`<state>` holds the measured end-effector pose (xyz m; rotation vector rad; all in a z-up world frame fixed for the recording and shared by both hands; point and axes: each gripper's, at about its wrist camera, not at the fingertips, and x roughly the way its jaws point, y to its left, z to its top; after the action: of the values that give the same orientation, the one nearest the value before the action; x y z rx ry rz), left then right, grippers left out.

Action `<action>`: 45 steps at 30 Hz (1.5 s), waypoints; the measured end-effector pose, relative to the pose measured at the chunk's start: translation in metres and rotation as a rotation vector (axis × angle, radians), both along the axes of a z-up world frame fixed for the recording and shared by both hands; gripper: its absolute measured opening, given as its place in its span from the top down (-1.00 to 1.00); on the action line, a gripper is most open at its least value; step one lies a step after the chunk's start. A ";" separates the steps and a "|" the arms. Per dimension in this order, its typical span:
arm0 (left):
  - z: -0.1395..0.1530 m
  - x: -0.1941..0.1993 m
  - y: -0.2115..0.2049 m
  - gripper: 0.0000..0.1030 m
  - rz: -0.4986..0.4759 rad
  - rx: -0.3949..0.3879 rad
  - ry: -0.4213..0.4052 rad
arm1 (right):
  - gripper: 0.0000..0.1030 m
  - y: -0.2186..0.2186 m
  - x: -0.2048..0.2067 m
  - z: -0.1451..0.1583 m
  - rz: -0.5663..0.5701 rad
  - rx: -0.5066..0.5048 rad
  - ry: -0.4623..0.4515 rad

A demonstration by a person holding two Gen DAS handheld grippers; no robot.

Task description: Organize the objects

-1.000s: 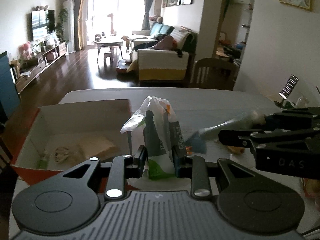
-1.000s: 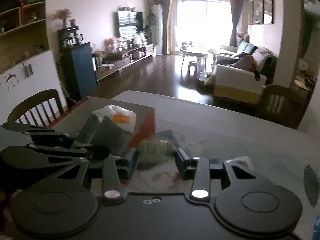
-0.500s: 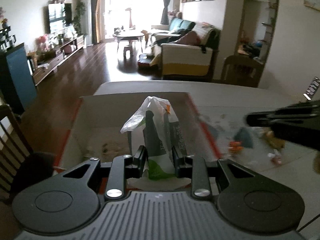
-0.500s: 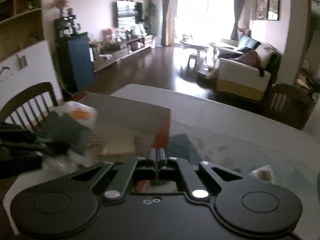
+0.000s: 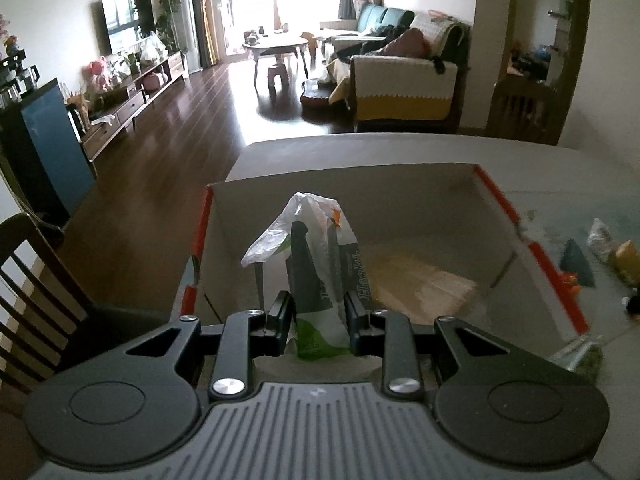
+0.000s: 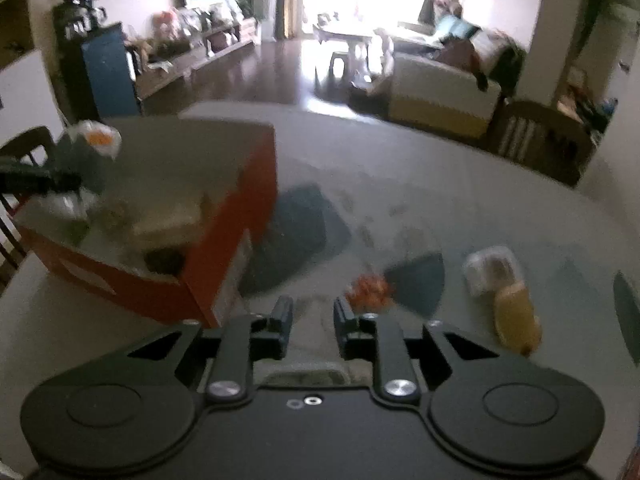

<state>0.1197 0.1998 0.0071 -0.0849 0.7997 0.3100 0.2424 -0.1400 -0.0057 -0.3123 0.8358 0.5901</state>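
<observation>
My left gripper (image 5: 318, 312) is shut on a white and dark green plastic bag (image 5: 316, 264), which stands upright between the fingers. It hangs over the near left part of an open cardboard box (image 5: 532, 248) with orange-red outer walls. A tan flat item (image 5: 424, 284) lies inside the box. In the right wrist view, the same bag (image 6: 86, 148) shows above the box (image 6: 224, 248) at the left. My right gripper (image 6: 313, 312) is open and holds nothing, low over the table just right of the box.
Small items lie on the grey table (image 6: 400, 160) to the right of the box: an orange scrap (image 6: 368, 290), a clear wrapped packet (image 6: 490, 270) and a yellow piece (image 6: 516, 316). A dark wooden chair (image 5: 36, 272) stands at the table's left side.
My left gripper carried the bag leftward, from beside the box to over it. My right gripper, shut over the box half a second ago, is now open and right of the box.
</observation>
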 end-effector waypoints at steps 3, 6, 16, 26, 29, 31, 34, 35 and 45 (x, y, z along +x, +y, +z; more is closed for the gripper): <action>-0.007 0.011 0.006 0.48 -0.005 -0.007 0.017 | 0.33 -0.004 -0.005 -0.014 -0.025 -0.028 0.025; -0.013 0.020 0.007 0.48 -0.018 -0.005 0.035 | 0.08 -0.007 -0.007 -0.024 -0.051 -0.044 0.050; -0.030 0.037 0.014 0.48 -0.040 -0.003 0.092 | -0.63 -0.004 0.000 -0.052 -0.189 -0.022 0.191; -0.036 0.044 0.021 0.47 -0.033 -0.010 0.122 | -0.70 0.002 0.026 -0.081 -0.446 -0.012 0.349; -0.035 0.043 0.023 0.47 -0.035 -0.009 0.126 | -0.70 0.004 0.030 -0.086 -0.492 -0.006 0.374; -0.036 0.044 0.023 0.47 -0.035 -0.010 0.129 | -0.72 0.008 0.031 -0.088 -0.496 -0.023 0.380; -0.037 0.044 0.023 0.47 -0.036 -0.010 0.132 | -0.70 0.017 0.028 -0.090 -0.476 -0.059 0.357; -0.038 0.045 0.023 0.47 -0.037 -0.010 0.134 | -0.64 0.022 0.027 -0.090 -0.460 -0.080 0.344; -0.043 0.048 0.022 0.47 -0.049 -0.015 0.151 | -0.37 0.022 0.017 -0.082 -0.387 -0.096 0.308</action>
<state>0.1678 0.2219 -0.0361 -0.0566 0.9521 0.2662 0.2596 -0.1180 -0.0875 -0.1403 1.1893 0.2375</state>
